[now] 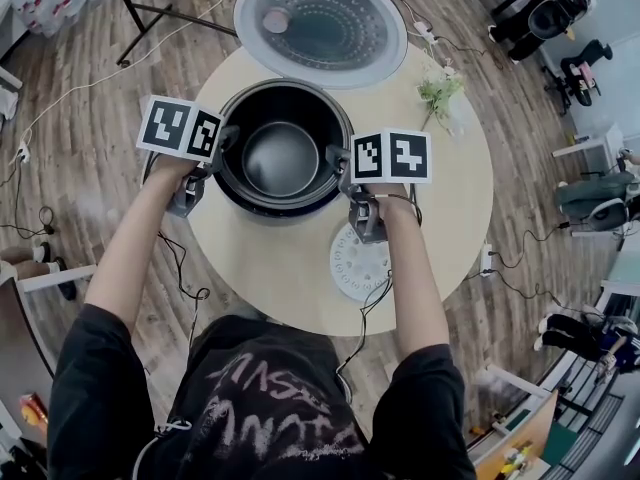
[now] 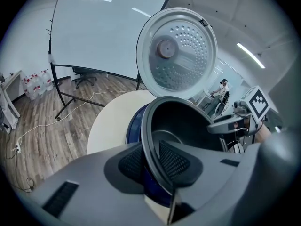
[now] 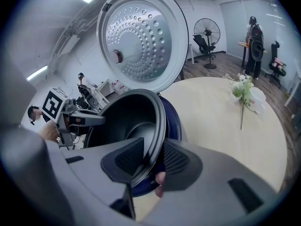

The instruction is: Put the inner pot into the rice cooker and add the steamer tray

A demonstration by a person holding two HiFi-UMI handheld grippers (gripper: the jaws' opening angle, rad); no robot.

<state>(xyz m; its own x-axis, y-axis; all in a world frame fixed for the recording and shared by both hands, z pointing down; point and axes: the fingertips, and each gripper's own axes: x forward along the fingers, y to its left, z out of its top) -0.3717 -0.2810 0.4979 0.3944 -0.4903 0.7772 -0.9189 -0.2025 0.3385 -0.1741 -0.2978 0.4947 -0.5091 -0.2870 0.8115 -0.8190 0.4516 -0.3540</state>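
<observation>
A person lowers the dark inner pot (image 1: pixel 281 158) into the blue rice cooker (image 1: pixel 285 208) on a round pale table (image 1: pixel 445 203). The left gripper (image 1: pixel 226 142) pinches the pot's rim at 9 o'clock and the right gripper (image 1: pixel 338 164) pinches it at 3 o'clock. Each gripper's jaws are narrowly parted, with the ribbed pads pressed on either side of the thin rim. The pot sits inside the cooker's mouth; whether it is fully seated cannot be told. The cooker's lid (image 1: pixel 320 23) stands open at 12 o'clock. The white steamer tray (image 1: pixel 360 264) lies flat on the table at 5 o'clock from the cooker, and a small vase of flowers (image 1: pixel 438 90) stands at 2 o'clock.
</observation>
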